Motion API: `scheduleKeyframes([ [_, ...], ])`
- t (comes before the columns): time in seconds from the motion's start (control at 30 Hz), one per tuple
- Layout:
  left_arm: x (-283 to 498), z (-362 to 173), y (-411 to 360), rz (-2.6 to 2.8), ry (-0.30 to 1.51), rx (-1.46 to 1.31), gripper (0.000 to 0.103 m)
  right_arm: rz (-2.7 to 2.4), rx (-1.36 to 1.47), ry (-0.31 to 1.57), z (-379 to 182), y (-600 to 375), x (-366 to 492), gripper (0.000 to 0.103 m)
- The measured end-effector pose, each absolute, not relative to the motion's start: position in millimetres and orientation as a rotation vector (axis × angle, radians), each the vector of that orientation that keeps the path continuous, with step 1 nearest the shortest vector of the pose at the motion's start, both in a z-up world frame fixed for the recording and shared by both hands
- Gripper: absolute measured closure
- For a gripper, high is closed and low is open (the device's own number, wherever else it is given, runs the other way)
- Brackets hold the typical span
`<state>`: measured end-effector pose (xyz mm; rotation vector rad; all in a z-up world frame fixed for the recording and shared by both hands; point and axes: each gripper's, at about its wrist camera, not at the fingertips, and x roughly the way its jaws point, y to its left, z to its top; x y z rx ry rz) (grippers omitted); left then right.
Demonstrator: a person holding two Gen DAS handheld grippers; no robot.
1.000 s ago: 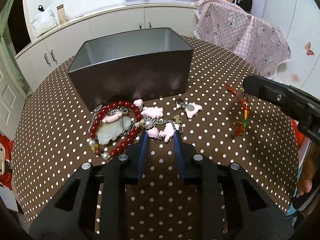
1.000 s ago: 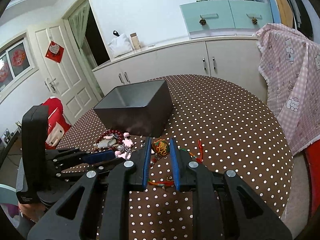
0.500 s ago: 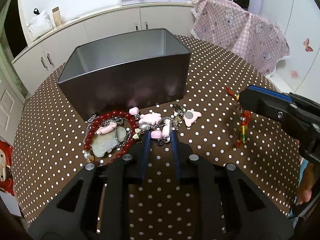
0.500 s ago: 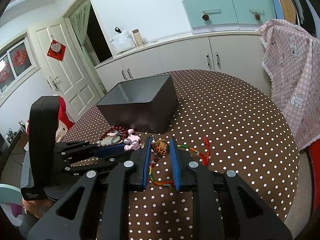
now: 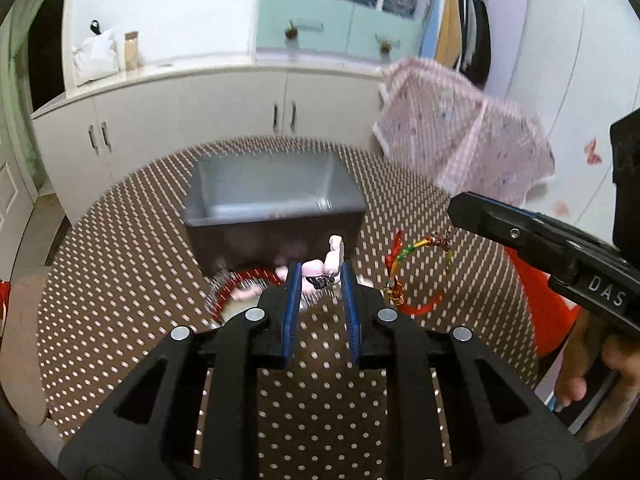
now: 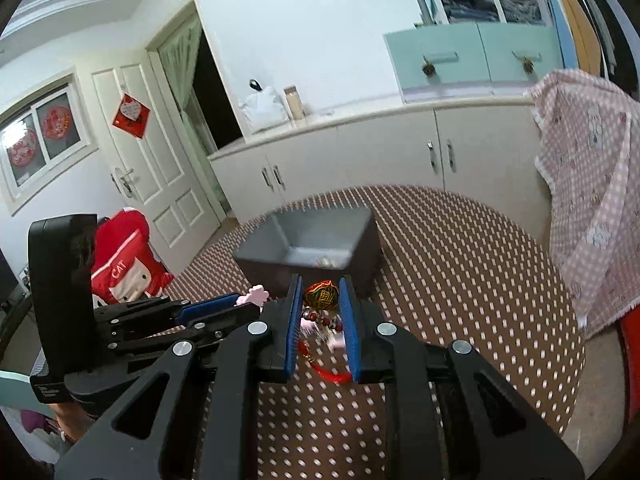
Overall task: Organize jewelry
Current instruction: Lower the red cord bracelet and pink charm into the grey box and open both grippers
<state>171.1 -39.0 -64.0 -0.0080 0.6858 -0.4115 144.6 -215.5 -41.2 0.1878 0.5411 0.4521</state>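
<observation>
My left gripper is shut on a pink charm bracelet and holds it up off the dotted table. A red bead bracelet lies below it in front of the open grey box. My right gripper is shut on the red and gold knot of a coloured cord bracelet, whose loop dangles under the jaws. In the left wrist view the right gripper comes in from the right with the cord bracelet hanging from it. The left gripper shows beside the box.
The round table carries a brown cloth with white dots. A pink checked cloth drapes over something behind it on the right. White cabinets run along the back wall. A red cushion sits left of the table.
The left jaws closed on the pink charm bracelet. Both grippers then rose, lifting the charm bracelet and the cord bracelet off the table. The red bead bracelet stayed down.
</observation>
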Motion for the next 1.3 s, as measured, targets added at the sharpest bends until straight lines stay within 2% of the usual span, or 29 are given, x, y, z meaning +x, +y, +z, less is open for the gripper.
scheduleKeyframes([
  [0.37, 216, -34, 1, -0.347, 0.651, -0.107, 0.083, 0.461, 0.131, 0.422, 12, -178, 188, 0.085],
  [0.73, 270, -54, 4, -0.313, 0.735, -0.118, 0.083, 0.401, 0.063, 0.466, -23, -151, 236, 0.085],
  [0.97, 281, -67, 2, -0.315, 0.777, -0.127, 0.083, 0.387, 0.062, 0.419, -5, -156, 245, 0.085],
  [1.3, 285, -74, -3, -0.354, 0.806, -0.117, 0.082, 0.386, 0.083, 0.548, -47, -154, 249, 0.085],
])
